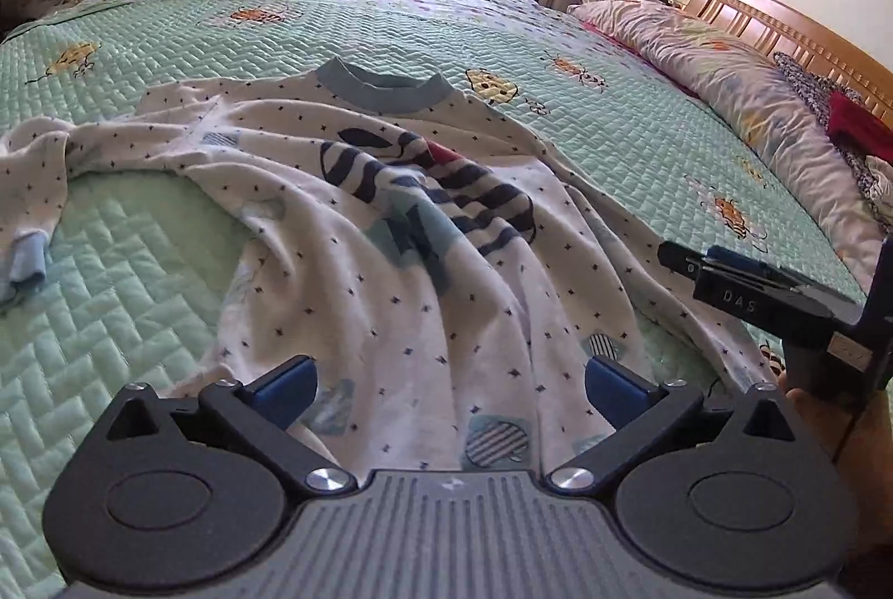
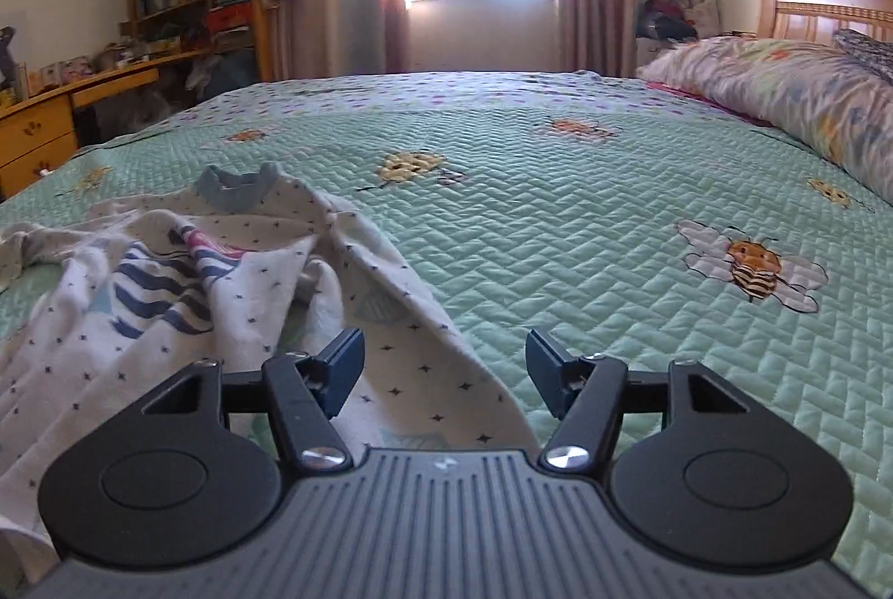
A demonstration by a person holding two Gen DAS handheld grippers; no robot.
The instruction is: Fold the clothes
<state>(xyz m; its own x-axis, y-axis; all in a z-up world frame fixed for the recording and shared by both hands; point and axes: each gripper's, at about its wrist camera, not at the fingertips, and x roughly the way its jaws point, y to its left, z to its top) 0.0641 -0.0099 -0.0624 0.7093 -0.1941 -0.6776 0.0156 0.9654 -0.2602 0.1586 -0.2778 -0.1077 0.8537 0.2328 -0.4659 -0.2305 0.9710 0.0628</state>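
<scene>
A crumpled white shirt (image 1: 424, 230) lies on the green quilted bed (image 1: 139, 264). Left tongs (image 1: 449, 384) gape wide over its hem, gripping nothing. Right tongs (image 2: 443, 373) stand partly open at the shirt's right edge, pads clear of the cloth.

A: Where does the left wrist view sit?
B: Close above the white star-dotted child's top (image 1: 390, 219), looking down across the green quilted bedspread (image 1: 139, 275) toward the window.
A: The right?
B: Lower, flatter, beside it; both share that top (image 2: 167, 275) and bedspread (image 2: 558, 236).
</scene>
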